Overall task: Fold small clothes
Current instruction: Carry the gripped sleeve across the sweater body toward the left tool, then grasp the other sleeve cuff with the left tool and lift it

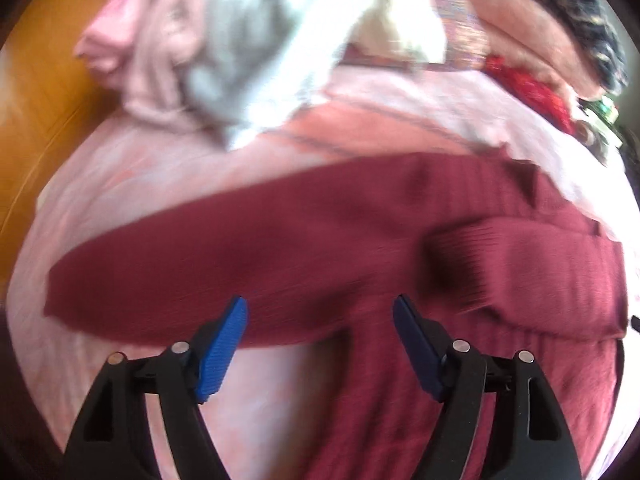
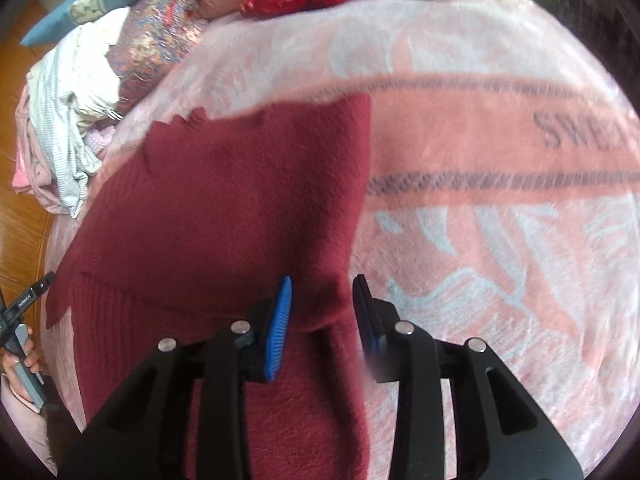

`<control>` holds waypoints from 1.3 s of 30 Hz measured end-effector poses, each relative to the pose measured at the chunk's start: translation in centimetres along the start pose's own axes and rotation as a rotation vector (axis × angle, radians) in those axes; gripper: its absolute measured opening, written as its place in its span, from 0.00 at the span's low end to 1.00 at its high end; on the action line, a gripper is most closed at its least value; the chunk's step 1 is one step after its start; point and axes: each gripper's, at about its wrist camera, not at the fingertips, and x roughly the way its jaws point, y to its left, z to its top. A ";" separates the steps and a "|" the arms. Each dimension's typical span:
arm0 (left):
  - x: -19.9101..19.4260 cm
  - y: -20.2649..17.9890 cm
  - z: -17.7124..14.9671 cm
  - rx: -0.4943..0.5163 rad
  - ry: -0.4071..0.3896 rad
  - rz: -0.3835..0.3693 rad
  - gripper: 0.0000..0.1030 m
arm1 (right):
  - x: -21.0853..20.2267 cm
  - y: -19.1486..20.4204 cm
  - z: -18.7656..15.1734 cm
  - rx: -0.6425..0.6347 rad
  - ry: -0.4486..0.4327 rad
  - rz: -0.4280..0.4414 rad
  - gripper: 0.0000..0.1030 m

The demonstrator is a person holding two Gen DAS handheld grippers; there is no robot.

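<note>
Maroon sweater [image 2: 224, 200] flat on the pink blanket [image 2: 480, 128]; left gripper [image 1: 320, 312] spread wide, right gripper [image 2: 322, 292] partly open, neither pinching it.

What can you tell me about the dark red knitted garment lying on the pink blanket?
The dark red garment is a soft ribbed knit, apparently a sweater, spread mostly flat on the pink blanket. In the left wrist view one sleeve stretches out sideways while another ribbed part is folded over the body. The right gripper has a raised edge of the garment between its jaws; whether they pinch it is unclear. The left gripper hovers open above it.
</note>
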 end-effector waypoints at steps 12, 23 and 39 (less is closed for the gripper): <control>2.6 17.7 -3.7 -0.354 0.159 0.046 0.75 | 3.2 8.6 -0.7 -0.115 0.102 0.004 0.32; 5.0 26.7 -3.3 -0.511 0.106 0.181 0.75 | 5.0 8.2 -1.1 -0.096 0.114 0.000 0.31; 0.0 23.2 -1.7 -0.469 -0.106 -0.024 0.08 | 4.6 8.0 -1.6 -0.110 0.106 0.015 0.31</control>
